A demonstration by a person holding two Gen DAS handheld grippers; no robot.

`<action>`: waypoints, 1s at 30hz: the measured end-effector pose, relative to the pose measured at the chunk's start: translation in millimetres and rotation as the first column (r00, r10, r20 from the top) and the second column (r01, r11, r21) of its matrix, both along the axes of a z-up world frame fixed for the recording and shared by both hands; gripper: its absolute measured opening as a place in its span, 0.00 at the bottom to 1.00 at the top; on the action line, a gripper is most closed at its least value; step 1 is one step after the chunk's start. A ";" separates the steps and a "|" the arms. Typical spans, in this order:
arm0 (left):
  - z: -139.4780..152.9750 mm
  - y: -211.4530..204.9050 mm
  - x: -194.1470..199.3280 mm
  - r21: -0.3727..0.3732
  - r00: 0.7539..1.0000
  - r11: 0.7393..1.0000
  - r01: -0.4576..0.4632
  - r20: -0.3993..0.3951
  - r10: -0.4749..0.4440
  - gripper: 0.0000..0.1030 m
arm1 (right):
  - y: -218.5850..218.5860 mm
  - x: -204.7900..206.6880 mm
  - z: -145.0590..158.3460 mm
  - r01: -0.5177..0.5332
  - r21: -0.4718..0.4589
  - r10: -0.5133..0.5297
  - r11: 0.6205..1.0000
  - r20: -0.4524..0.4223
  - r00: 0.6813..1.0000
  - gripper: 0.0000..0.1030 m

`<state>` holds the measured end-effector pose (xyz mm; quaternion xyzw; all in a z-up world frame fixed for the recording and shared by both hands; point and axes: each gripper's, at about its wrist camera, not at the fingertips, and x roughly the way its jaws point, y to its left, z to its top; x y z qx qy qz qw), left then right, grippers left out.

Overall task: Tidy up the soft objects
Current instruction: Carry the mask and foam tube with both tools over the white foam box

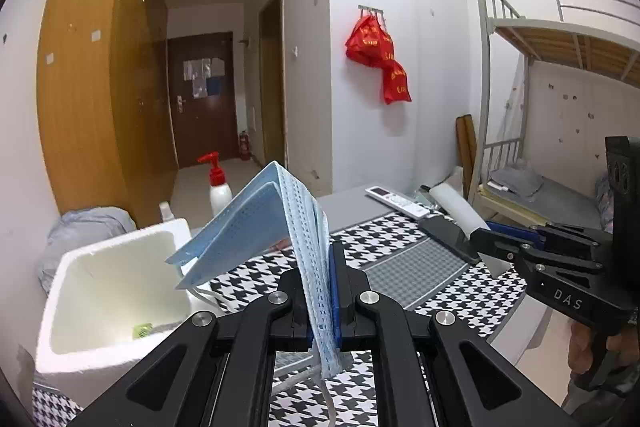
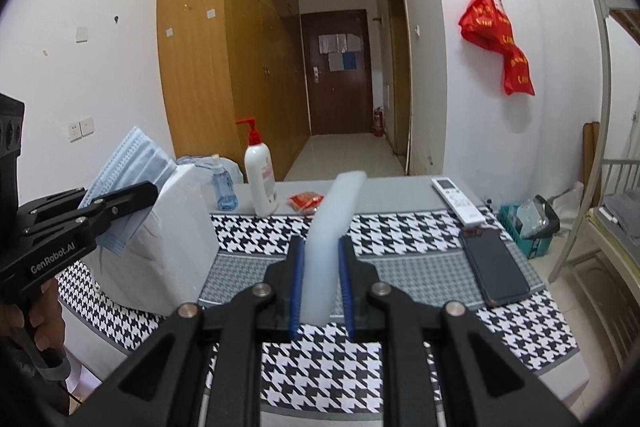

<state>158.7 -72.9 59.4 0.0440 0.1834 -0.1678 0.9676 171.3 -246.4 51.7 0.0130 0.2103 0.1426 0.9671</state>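
The left gripper has its jaws clenched on a stack of pale blue face masks, pinched at one edge between the blue pads. From the grip the masks rise and fold over to the left of the jaws, fanning out above the open mouth of a white foam box that sits just left of and below the jaws on the houndstooth tablecloth. A small green scrap lies on the bottom of the box.

The right gripper grasps a translucent white foam strip between its 2 blue-padded fingers; the strip stands up out of the jaws and leans forward and to the right, its far end blurred. Ahead of these jaws, on the grey table edge, stand a white pump bottle with a red head and a small blue bottle, with a red packet beside them. To the right of the jaws a dark phone lies flat on the cloth, and a white remote control lies beyond it. A hand grips the left gripper's handle at the frame edge.
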 end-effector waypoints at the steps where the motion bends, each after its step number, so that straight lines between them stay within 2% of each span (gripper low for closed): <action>1: 2.1 1.4 -0.7 0.000 1.000 1.000 -0.004 0.008 0.004 0.07 | 1.6 -0.7 2.5 -0.002 0.001 0.002 1.000 0.010 1.000 0.19; 15: 17.5 33.4 -1.9 -0.021 0.994 0.996 -0.082 0.065 0.084 0.07 | 26.3 2.8 24.3 -0.061 -0.007 0.061 0.998 0.091 0.994 0.19; 30: 23.7 68.1 -1.9 -0.019 0.979 0.983 -0.182 0.090 0.183 0.06 | 69.9 21.1 32.4 -0.190 -0.010 0.190 0.982 0.101 0.977 0.19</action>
